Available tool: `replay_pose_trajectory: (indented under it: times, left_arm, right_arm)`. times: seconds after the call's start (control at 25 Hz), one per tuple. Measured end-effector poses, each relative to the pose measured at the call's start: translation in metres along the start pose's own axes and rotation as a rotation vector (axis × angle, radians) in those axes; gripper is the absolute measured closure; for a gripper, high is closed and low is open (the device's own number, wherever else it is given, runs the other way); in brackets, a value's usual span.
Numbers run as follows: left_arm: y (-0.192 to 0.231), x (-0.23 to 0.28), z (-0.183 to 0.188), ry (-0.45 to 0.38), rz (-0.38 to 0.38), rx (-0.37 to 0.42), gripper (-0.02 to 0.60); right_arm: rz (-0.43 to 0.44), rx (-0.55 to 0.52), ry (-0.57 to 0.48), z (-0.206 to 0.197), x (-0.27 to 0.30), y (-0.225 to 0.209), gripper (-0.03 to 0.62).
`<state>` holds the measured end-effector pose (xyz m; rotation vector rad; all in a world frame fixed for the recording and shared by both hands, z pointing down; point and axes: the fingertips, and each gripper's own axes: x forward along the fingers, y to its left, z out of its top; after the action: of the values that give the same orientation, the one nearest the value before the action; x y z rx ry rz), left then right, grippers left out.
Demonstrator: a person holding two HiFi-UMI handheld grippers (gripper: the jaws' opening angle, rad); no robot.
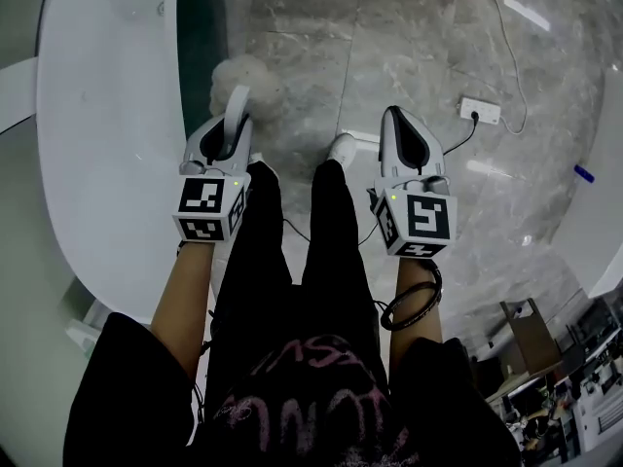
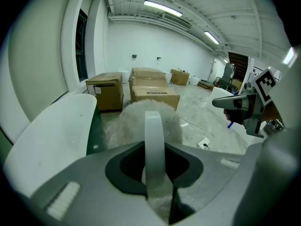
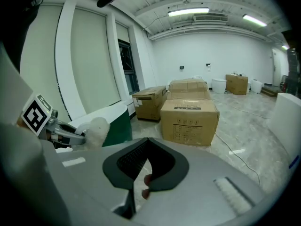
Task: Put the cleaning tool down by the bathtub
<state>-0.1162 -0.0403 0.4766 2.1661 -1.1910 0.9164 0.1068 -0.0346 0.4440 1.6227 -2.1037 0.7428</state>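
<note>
The cleaning tool is a fluffy white duster head (image 1: 245,75) on a flat white handle (image 1: 236,108). My left gripper (image 1: 232,125) is shut on that handle and holds the tool above the floor, beside the white bathtub (image 1: 107,115) with its green side. In the left gripper view the handle (image 2: 154,140) runs up between the jaws to the fluffy head (image 2: 141,117), with the bathtub (image 2: 51,135) at left. My right gripper (image 1: 396,120) hangs to the right, jaws together, holding nothing. The right gripper view shows the duster head (image 3: 97,127) by the tub (image 3: 109,111).
The person's black-trousered legs and a white shoe (image 1: 341,147) stand between the grippers. A power strip (image 1: 480,110) with a cable lies on the marble floor at right. Several cardboard boxes (image 3: 189,117) stand further along the floor, past the tub's end.
</note>
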Motion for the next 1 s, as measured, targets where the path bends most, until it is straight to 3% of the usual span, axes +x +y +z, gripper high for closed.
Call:
replay_pose_trajectory:
  times: [0.44, 1.0]
  left_arm:
    - [0.005, 0.060, -0.055, 0.080, -0.023, 0.005, 0.497]
    - [0.016, 0.160, -0.171, 0.179, -0.005, -0.031, 0.497]
  right_arm:
    - [-0.018, 0.029, 0.065, -0.062, 0.032, -0.013, 0.571]
    - [0.019, 0.038, 0.147, -0.182, 0.095, -0.030, 0.571]
